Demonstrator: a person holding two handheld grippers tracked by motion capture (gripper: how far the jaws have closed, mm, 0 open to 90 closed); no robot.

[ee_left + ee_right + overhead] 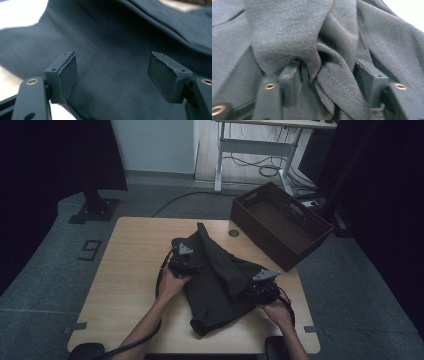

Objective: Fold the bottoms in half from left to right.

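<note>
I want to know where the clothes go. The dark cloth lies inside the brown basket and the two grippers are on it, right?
Not quite. The high view shows the dark cloth lying on the wooden table, not in the brown basket, which stands beside it with nothing visible inside. The left gripper and right gripper are indeed at the cloth.

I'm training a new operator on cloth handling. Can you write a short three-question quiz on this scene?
1. True or false: the dark garment lies inside the brown crate.
2. Is the left gripper open or shut?
3. What lies between the right gripper's jaws: A fabric folds, B a cable, C nothing?

Key: 1 false, it lies on the wooden table; 2 open, over the cloth; 3 A.
</note>
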